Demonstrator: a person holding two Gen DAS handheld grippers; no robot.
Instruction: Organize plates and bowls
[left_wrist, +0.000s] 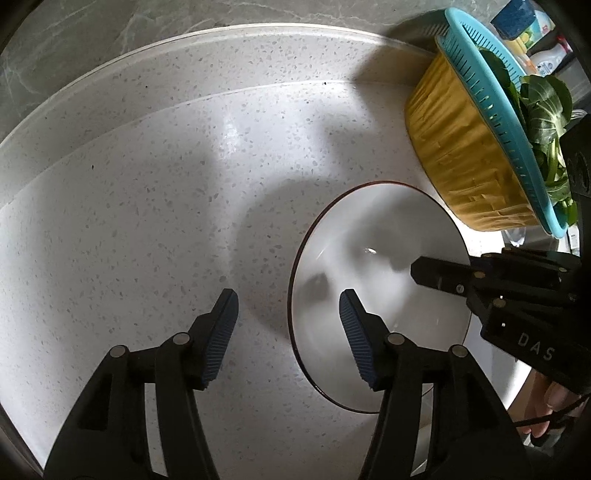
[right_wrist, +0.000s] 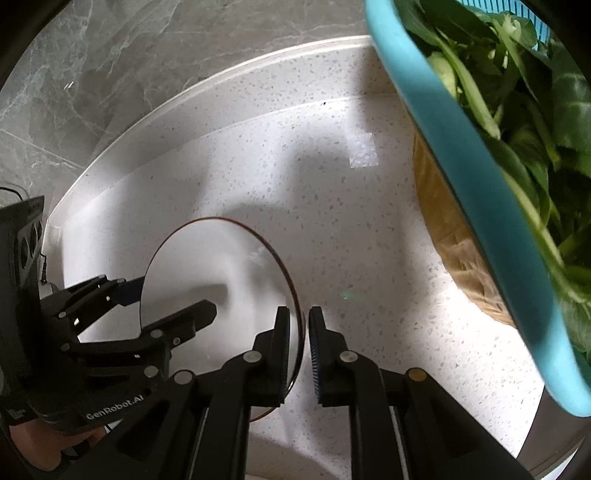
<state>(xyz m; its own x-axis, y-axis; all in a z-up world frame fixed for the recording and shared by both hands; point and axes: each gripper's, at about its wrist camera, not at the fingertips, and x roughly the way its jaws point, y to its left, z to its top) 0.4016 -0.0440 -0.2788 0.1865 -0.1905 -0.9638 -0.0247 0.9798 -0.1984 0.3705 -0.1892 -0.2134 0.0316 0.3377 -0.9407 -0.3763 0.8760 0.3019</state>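
With the right gripper (right_wrist: 304, 354) pinching the plate (left_wrist: 373, 280) rim to steady it on the counter (left_wrist: 147, 221), the left gripper (left_wrist: 288, 314) straddles the far rim, jaws spread.

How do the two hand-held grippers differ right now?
The left hand-held gripper is open, straddling the rim of the white dark-rimmed bowl without pressing it. The right hand-held gripper is shut on the opposite rim. Both are black with blue ribbed pads, pointing steeply down.
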